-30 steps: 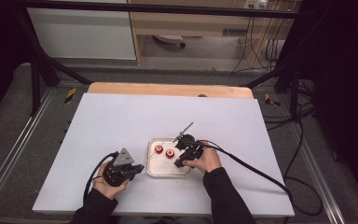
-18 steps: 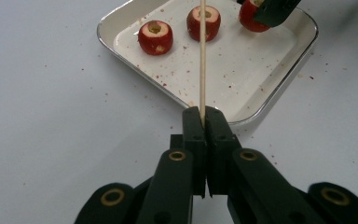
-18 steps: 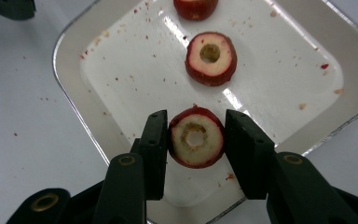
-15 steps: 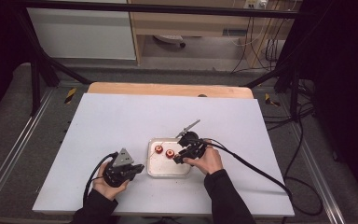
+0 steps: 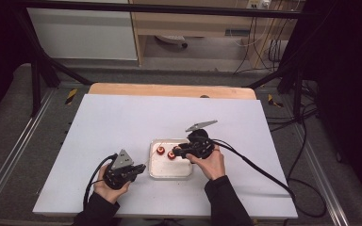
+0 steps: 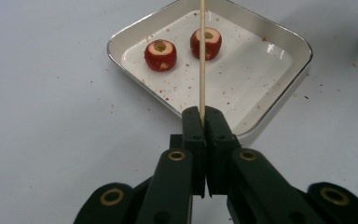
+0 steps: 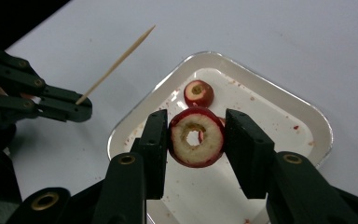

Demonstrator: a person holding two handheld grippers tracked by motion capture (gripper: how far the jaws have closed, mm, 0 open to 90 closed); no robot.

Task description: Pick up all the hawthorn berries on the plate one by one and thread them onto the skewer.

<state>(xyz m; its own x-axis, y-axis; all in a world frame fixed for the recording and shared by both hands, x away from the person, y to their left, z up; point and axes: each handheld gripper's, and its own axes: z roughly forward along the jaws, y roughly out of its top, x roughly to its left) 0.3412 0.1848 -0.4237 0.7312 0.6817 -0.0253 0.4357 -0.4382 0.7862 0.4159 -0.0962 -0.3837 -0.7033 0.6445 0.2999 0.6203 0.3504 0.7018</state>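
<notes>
Gripping a skewer [image 6: 202, 51] in our left gripper [image 6: 203, 122], our right gripper [image 7: 196, 138] brackets a cored fruit [image 7: 196, 137]; contact unclear.

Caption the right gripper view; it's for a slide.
Right gripper fingers bracket a cored red fruit over the tray.

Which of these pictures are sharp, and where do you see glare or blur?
High view: dim, soft, dark edges. Left gripper view: tray and skewer sharp, glare on the rim, near jaws blurred. Right gripper view: cored fruit fairly sharp, jaws slightly soft.
</notes>
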